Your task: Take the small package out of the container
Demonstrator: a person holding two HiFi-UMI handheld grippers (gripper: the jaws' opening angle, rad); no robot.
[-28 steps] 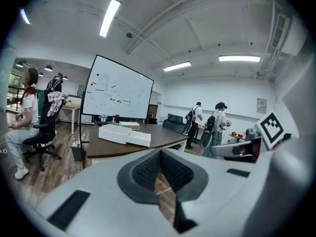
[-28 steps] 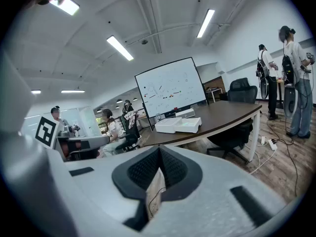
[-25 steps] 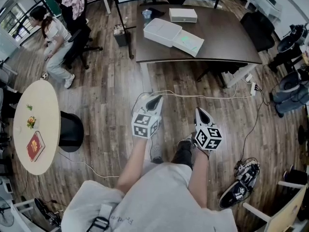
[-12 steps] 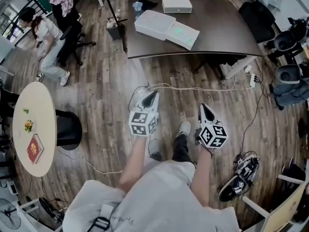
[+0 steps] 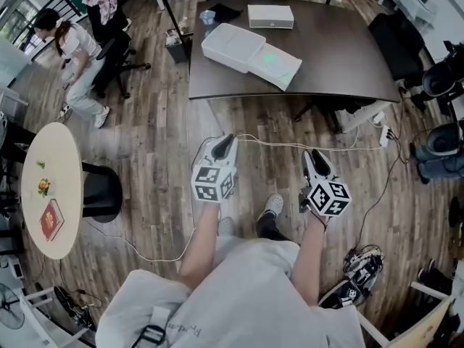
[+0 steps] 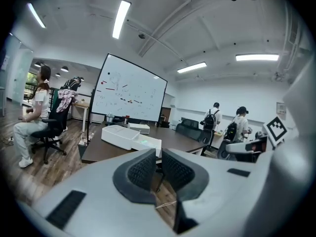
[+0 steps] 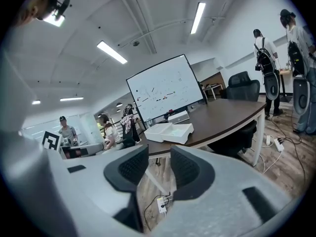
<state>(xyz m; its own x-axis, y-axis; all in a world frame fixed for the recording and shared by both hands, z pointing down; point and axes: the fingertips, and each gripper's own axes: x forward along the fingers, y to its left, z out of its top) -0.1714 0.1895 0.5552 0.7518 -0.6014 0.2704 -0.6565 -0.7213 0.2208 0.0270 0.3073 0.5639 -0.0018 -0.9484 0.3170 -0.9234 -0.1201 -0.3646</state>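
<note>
A white container (image 5: 233,46) lies open on the dark table (image 5: 341,56) ahead, its flat half (image 5: 277,63) tinted green. No small package can be made out in it. Both grippers hang over the wooden floor, well short of the table. My left gripper (image 5: 228,141) is shut and empty, its pads almost touching in the left gripper view (image 6: 159,158), with the container (image 6: 129,136) beyond it. The jaws of my right gripper (image 5: 309,155) are opening, with a clear gap and nothing between them (image 7: 159,164). The container (image 7: 170,131) shows past them.
A second white box (image 5: 270,16) sits at the table's far side. A cable (image 5: 290,142) and power strip (image 5: 384,133) lie on the floor ahead. A round white table (image 5: 51,194), a black stool (image 5: 106,194) and a seated person (image 5: 80,49) are at the left; shoes (image 5: 359,270) lie at the right.
My right gripper has drifted to the right and lower in the head view. The left gripper has shifted only a little. The person's feet have stepped forward.
</note>
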